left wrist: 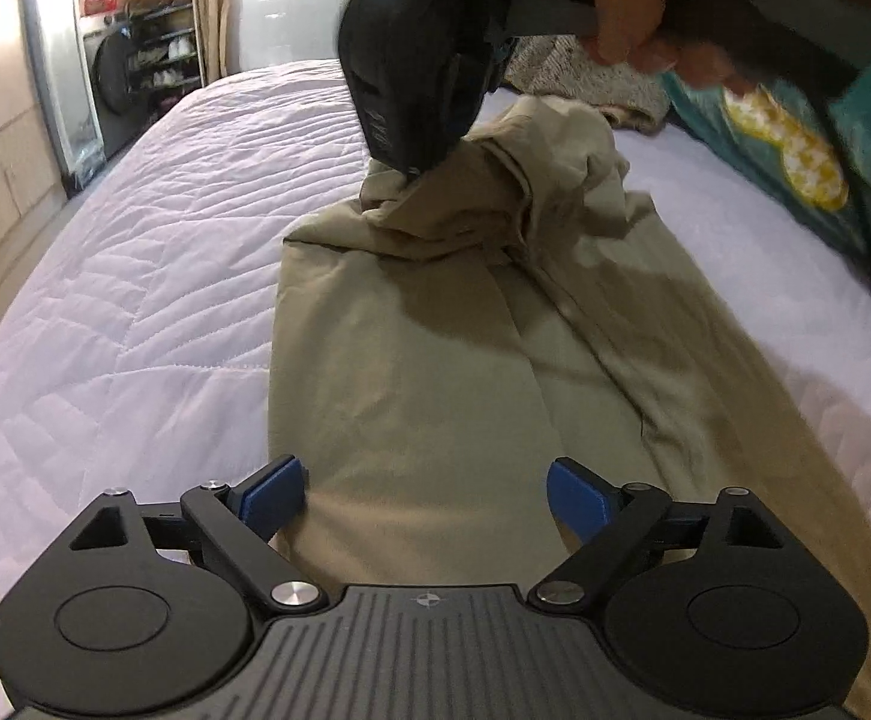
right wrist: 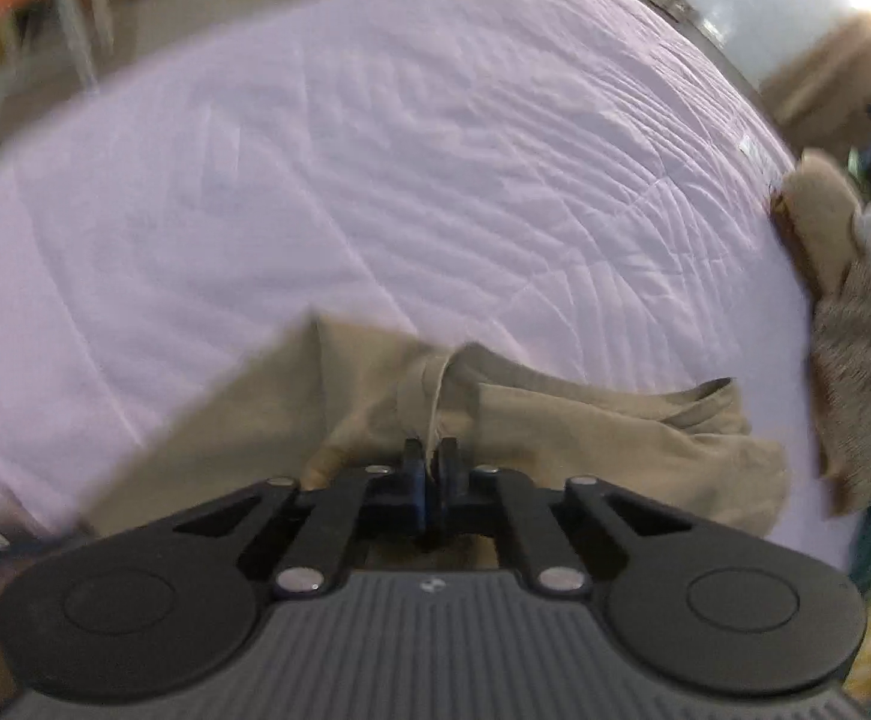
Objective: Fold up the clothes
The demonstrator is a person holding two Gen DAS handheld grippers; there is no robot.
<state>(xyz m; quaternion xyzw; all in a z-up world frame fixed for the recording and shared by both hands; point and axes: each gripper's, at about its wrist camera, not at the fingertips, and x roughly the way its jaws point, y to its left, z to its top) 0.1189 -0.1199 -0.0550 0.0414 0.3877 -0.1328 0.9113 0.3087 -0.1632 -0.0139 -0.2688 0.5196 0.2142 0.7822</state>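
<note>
A pair of khaki trousers (left wrist: 435,348) lies lengthwise on the quilted lilac bedspread (left wrist: 153,228). My left gripper (left wrist: 425,495) hovers over the near end of the trousers, its blue pads wide apart with nothing pinched between them. At the far, bunched end my right gripper (left wrist: 408,171) points steeply down, held by a person's hand (left wrist: 633,6). In the right wrist view my right gripper (right wrist: 431,462) is shut on a fold of the khaki trousers (right wrist: 555,420), with a thin edge of cloth caught between the pads.
A speckled grey-brown garment (right wrist: 867,360) and a beige one (right wrist: 819,222) lie at the bedspread's (right wrist: 375,150) right edge. A teal garment with a yellow print (left wrist: 795,144) is at the right of the left wrist view. A shoe rack (left wrist: 165,48) stands beyond the bed.
</note>
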